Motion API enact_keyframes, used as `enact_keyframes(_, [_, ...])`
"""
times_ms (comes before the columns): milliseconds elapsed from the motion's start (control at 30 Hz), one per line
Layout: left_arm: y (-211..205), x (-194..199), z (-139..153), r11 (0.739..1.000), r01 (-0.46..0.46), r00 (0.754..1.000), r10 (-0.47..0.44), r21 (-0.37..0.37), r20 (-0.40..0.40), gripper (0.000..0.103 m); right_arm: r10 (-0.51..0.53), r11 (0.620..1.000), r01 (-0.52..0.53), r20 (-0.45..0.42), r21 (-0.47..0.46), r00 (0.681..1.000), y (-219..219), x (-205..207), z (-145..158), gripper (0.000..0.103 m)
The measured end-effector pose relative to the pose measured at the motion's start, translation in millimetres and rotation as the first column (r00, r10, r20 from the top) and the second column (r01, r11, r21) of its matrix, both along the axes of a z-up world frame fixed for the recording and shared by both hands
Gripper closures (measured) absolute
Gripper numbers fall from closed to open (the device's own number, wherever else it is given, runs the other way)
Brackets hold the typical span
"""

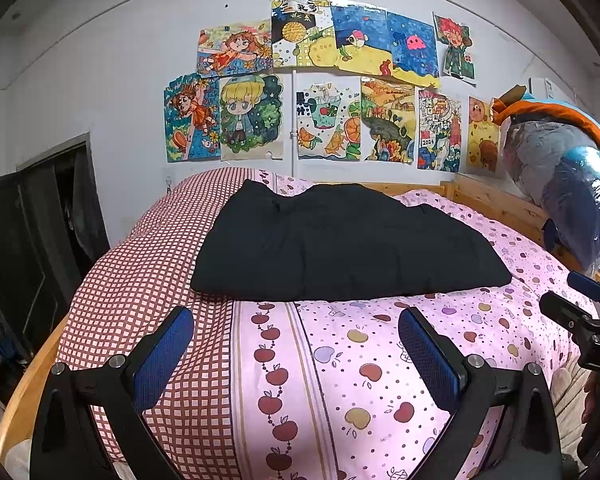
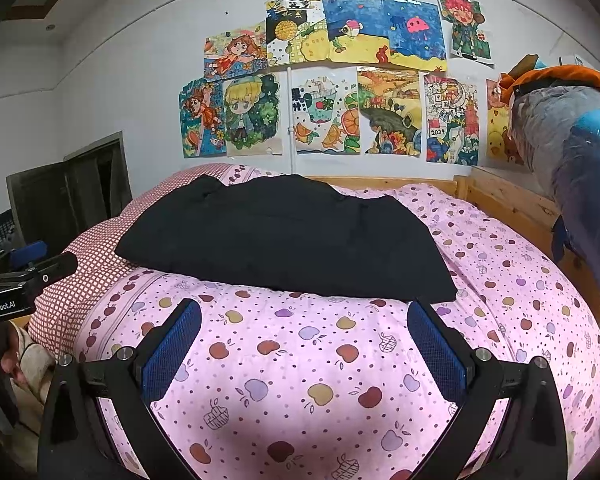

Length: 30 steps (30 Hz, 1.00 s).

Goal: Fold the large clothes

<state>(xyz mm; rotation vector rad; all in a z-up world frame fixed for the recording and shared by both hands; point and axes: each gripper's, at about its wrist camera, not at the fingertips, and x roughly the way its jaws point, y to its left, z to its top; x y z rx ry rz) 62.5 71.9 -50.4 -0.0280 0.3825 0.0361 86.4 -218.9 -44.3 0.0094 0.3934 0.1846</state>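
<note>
Checked cover: red-and-white grid cotton, soft and rounded, on the left side of my bed.
My left gripper: black frame with ribbed blue pads, spread wide, gripping nothing, hovering above the near bedding.
Black garment: matte, puffy, folded into a broad slab with a wavy far edge; it lies mid-bed, just beyond both my claws, straddling the checked cover and the pink quilt.
Pink quilt: smooth cotton printed with small apples and dots.
My right gripper: same blue pads, splayed wide, empty, its right tip near the garment's near right corner.
Wooden bed frame: knotty pale pine, far right.
Plastic-wrapped bundle: glossy, bulging, above the frame.
</note>
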Motion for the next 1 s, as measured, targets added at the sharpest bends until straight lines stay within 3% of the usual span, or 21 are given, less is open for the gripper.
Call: enact_keyframes(1000, [-0.4, 0.8, -1.3, 1.0, 0.0, 1.0, 0.0, 0.002, -0.001, 0.0, -0.005, 1.0, 0.005, -0.009, 0.006, 1.0, -2.7, -0.6, -5.4, 0.002])
